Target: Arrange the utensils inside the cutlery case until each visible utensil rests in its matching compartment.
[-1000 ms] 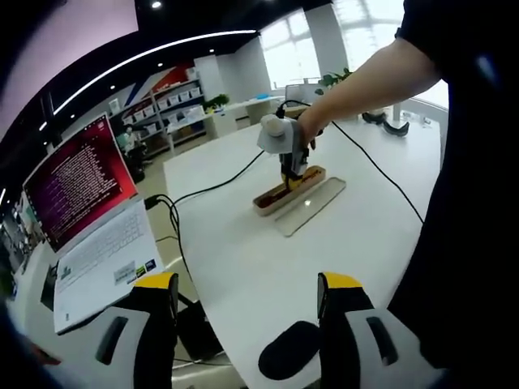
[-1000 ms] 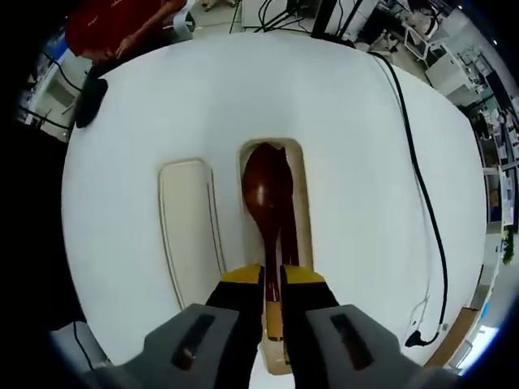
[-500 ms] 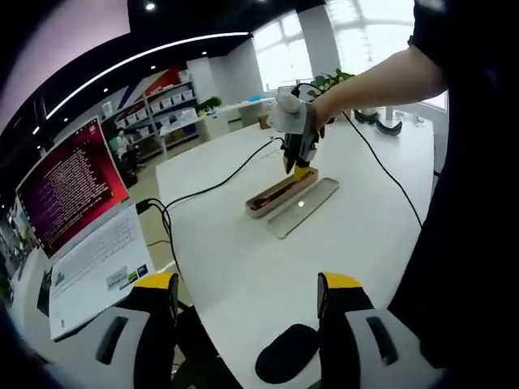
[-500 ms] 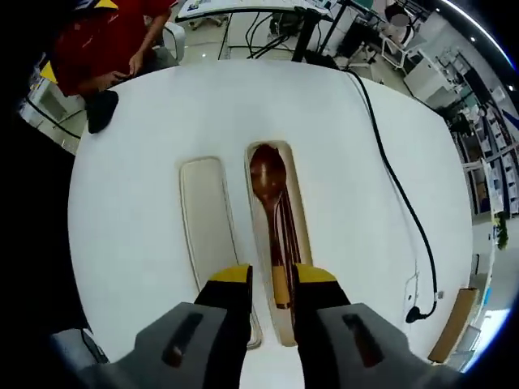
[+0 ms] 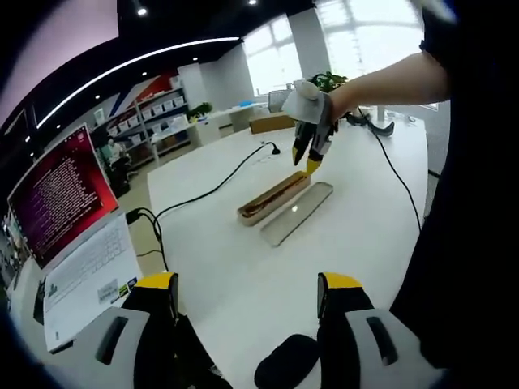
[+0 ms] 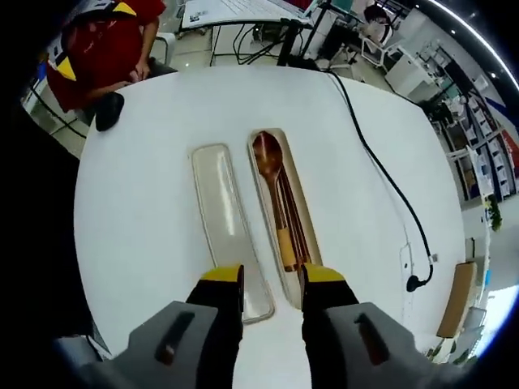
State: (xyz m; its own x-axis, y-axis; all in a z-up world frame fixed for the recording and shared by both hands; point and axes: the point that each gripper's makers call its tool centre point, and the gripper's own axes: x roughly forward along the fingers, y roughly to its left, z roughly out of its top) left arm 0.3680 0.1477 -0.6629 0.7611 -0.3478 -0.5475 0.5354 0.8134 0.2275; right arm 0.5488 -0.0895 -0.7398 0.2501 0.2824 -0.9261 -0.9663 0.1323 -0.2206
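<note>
From the right gripper view I look down on the cutlery case, which lies near the middle of the round white table. A brown spoon rests in it with its bowl at the far end, and what I take for chopsticks lie alongside in the same tray. I cannot tell whether a divider separates them. The pale lid lies just beside the case on its left, parallel to it.

My right gripper hangs above the near end of the case, jaws narrowly apart and holding nothing. My left gripper sits low by the near table edge, jaws wide and empty, close to a dark computer mouse and beside a laptop.

I judge the placing step finished or nearly so. What remains is checking that each utensil sits flat in its slot, and perhaps nudging one.

A black cable runs along the table's right side, well apart from the case. The table around the case and lid is bare, so I have free room to approach.
</note>
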